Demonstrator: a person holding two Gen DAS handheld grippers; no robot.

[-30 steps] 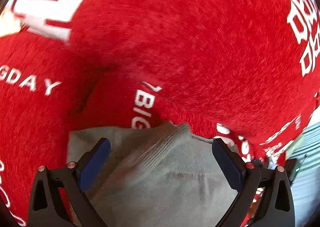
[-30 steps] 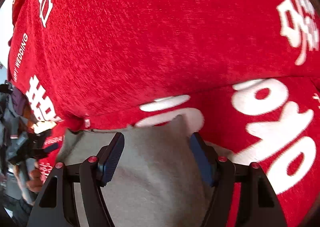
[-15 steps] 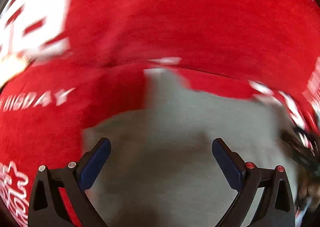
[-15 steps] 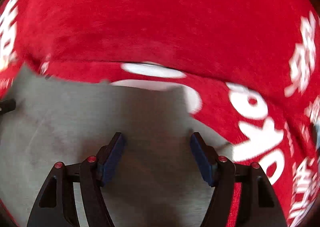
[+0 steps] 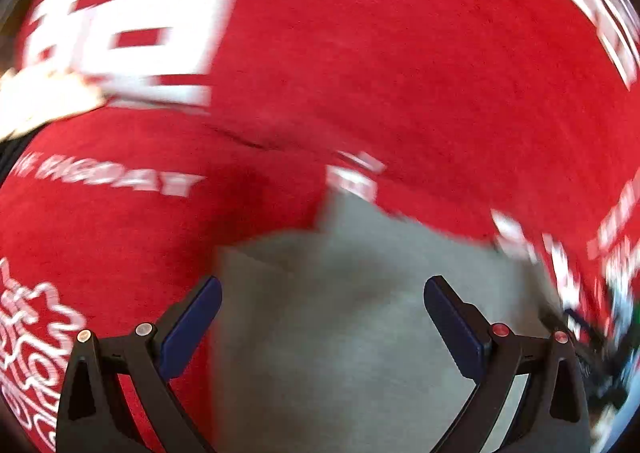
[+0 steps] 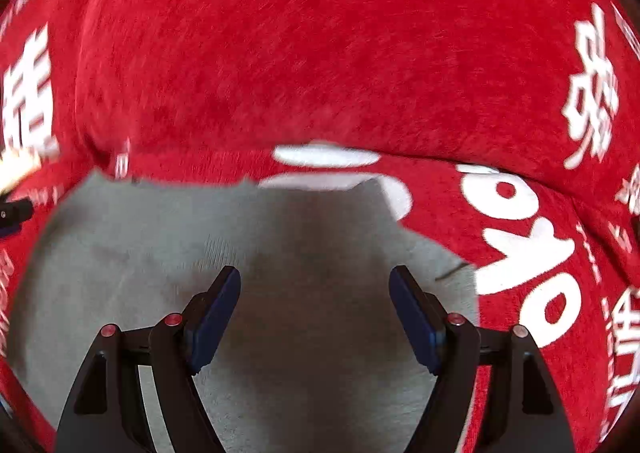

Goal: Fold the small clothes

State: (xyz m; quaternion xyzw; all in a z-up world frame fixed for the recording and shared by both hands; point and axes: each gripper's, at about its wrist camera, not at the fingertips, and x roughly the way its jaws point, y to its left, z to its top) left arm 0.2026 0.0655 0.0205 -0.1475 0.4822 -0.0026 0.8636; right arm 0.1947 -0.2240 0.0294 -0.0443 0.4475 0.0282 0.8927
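Observation:
A small grey garment [image 5: 360,313] lies flat on a red cloth [image 5: 380,73] printed with white lettering. My left gripper [image 5: 320,293] is open just above the garment's left part, its blue pads [image 5: 192,325] wide apart and empty. In the right wrist view the same garment [image 6: 160,237] fills the lower frame on the red cloth [image 6: 320,53]. My right gripper [image 6: 316,285] is open above its right part, near the garment's right edge, holding nothing.
The red cloth covers the whole surface and has a fold line across the middle [image 6: 440,161]. The other gripper's dark body shows at the right edge of the left wrist view [image 5: 600,333] and at the left edge of the right wrist view [image 6: 12,213].
Both views have shifted over the garment, so more grey fabric shows than one second ago. Both grippers stay open. The left view is blurred by motion.

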